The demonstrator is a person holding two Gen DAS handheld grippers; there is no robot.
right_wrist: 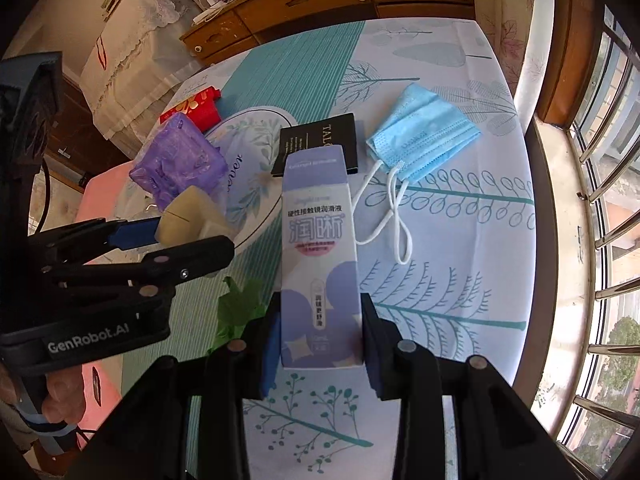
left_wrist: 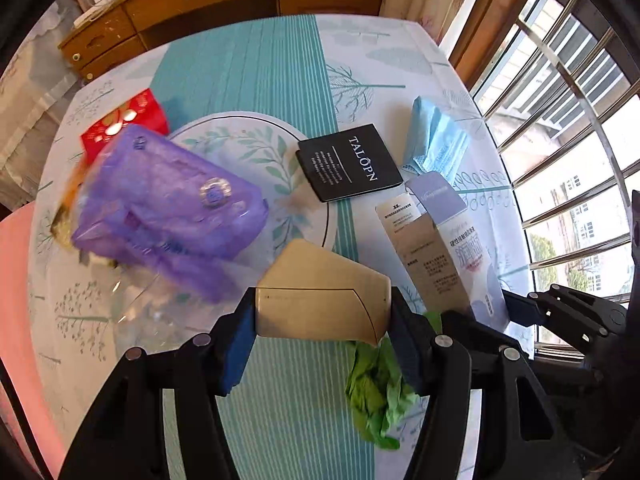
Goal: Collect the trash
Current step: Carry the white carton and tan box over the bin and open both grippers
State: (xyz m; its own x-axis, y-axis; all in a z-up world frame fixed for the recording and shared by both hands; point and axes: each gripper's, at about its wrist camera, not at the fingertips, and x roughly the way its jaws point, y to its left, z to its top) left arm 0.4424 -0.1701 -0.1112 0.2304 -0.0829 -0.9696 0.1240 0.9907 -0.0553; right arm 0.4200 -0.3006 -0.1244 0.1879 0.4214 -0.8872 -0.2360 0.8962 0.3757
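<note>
I am pinching a beige box (left_wrist: 320,304) in my left gripper (left_wrist: 322,316) at lower centre, and clamping the tall lilac carton (right_wrist: 320,264) in my right gripper (right_wrist: 320,340), both pointing steeply down. Most trash is waiting: the blue mask (right_wrist: 424,140), black card (left_wrist: 350,162), purple pack (left_wrist: 168,204), red packet (left_wrist: 124,122) and green scrap (left_wrist: 378,392) on the table (left_wrist: 256,80).
</note>
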